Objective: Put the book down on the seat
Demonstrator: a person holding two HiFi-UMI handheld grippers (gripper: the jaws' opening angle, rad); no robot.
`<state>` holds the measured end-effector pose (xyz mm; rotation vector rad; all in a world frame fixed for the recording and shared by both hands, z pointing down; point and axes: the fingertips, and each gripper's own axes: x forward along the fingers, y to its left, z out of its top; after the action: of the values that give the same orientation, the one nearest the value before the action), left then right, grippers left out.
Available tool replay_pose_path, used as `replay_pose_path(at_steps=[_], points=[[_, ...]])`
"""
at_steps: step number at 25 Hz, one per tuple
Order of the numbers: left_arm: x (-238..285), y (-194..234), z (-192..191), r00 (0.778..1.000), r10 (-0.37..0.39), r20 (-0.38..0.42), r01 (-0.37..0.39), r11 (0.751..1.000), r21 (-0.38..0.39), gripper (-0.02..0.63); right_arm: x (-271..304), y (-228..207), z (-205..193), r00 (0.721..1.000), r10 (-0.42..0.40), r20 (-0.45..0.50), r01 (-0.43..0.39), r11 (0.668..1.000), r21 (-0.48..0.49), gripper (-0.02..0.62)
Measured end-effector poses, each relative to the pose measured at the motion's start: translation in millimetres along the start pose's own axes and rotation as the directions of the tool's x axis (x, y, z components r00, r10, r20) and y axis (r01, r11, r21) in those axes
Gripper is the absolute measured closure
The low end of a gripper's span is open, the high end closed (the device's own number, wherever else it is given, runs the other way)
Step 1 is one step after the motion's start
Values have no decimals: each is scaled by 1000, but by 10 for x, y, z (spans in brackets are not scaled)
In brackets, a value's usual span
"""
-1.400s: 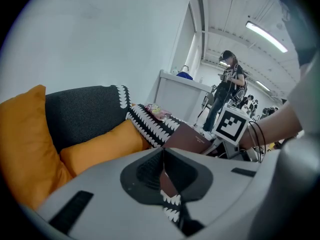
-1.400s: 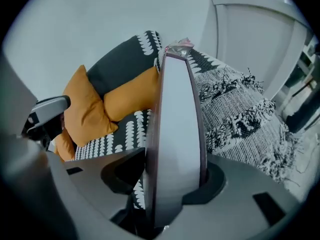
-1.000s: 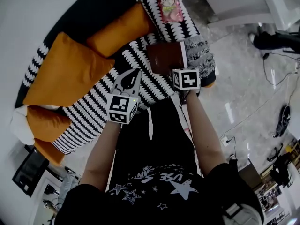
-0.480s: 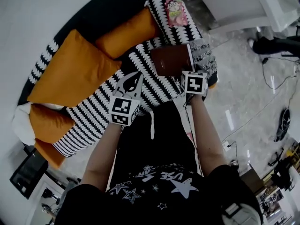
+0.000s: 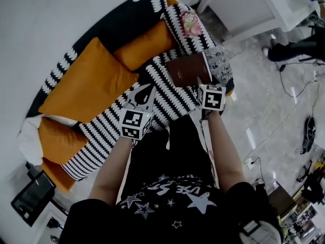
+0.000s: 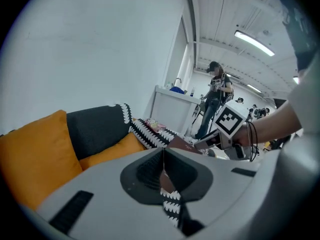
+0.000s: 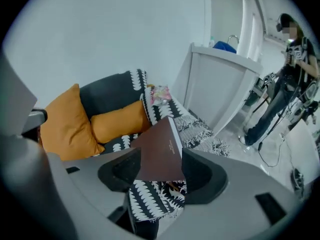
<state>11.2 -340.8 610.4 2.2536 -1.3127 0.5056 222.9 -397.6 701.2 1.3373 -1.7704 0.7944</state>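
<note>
A thin brown book [image 5: 189, 69] is held flat over the right end of the black-and-white patterned sofa seat [image 5: 167, 93]. My right gripper [image 5: 202, 84] is shut on its near edge. In the right gripper view the book [image 7: 159, 151] fills the gap between the jaws of that gripper [image 7: 160, 171], with the seat [image 7: 150, 196] below; whether they touch I cannot tell. My left gripper [image 5: 144, 90] hovers over the seat left of the book, shut and empty. Its jaws meet in the left gripper view [image 6: 163, 171], where the book [image 6: 182, 145] shows beyond them.
Two orange cushions [image 5: 89, 80] [image 5: 144, 44] lean on the sofa back. A pink patterned item [image 5: 191, 22] lies at the far right end, and a grey fringed throw [image 5: 219, 65] hangs over the arm. A white counter [image 5: 249, 9] and a standing person [image 7: 280, 79] are to the right.
The head view has drifted, so the sofa sits lower in frame. The right gripper has carried the book a little farther over the seat. The left gripper stays shut beside it.
</note>
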Motion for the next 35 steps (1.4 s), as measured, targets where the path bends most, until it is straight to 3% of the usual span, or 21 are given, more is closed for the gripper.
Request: replay_pose_path(at_steps=[9, 15, 21, 29, 35], points=[[-529, -99, 428, 994, -55, 99, 51, 998, 42, 594, -796, 414, 166, 987, 16, 161, -21, 999, 27, 393], [-853, -273, 576, 983, -124, 134, 122, 992, 23, 594, -1343, 673, 71, 978, 18, 207, -16, 1000, -8, 496], [-991, -522, 666, 974, -176, 141, 170, 984, 51, 594, -1688, 855, -146, 977, 37, 208, -26, 998, -57, 538], [-1324, -843, 724, 971, -163, 175, 148, 984, 99, 594, -2080, 868, -235, 956, 78, 283, -67, 997, -48, 555], [-1649, -1188, 552, 971, -152, 185, 132, 984, 118, 594, -2428, 871, -580, 940, 114, 321, -107, 994, -39, 555]])
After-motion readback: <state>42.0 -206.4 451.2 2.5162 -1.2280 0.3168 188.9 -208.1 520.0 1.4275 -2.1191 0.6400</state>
